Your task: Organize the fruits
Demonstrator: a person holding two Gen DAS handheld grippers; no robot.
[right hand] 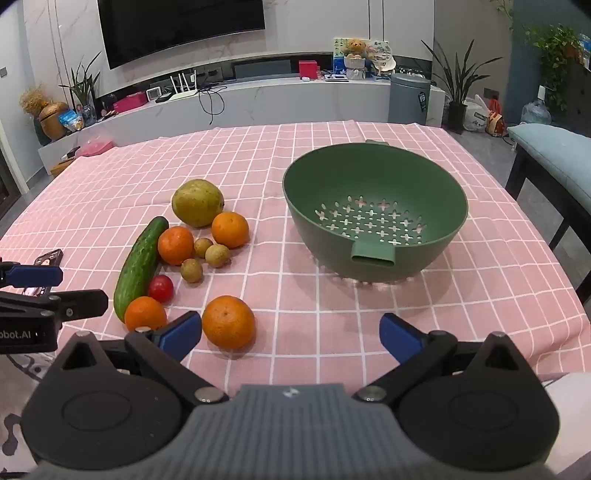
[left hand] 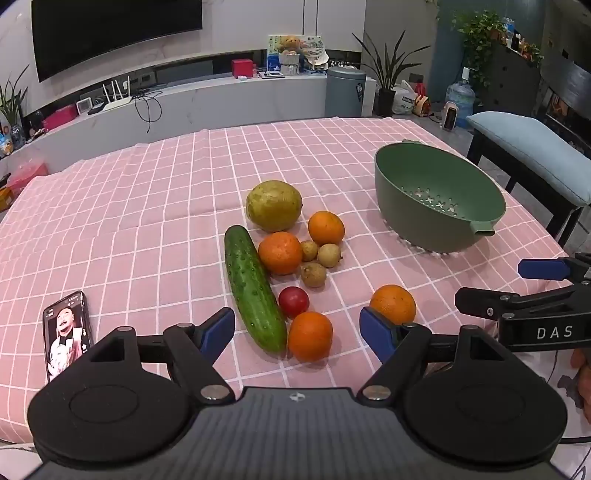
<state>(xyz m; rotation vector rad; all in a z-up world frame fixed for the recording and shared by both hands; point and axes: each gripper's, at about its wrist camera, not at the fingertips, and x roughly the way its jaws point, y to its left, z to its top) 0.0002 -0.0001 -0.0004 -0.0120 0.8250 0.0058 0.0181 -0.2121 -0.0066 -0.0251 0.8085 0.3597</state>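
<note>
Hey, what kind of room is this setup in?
Most likely a home living or dining room: a wall-mounted TV, a low media shelf with a router, and a table with a pink checked tablecloth.

Both wrist cameras sit low at the near edge of the pink checked tablecloth (left hand: pixel 147 206), looking forward across it toward the television wall. The left view faces the cucumber (left hand: pixel 255 288) close ahead; the right view sits further right, facing the green colander (right hand: pixel 373 206). Both share the fruit and colander.
</note>
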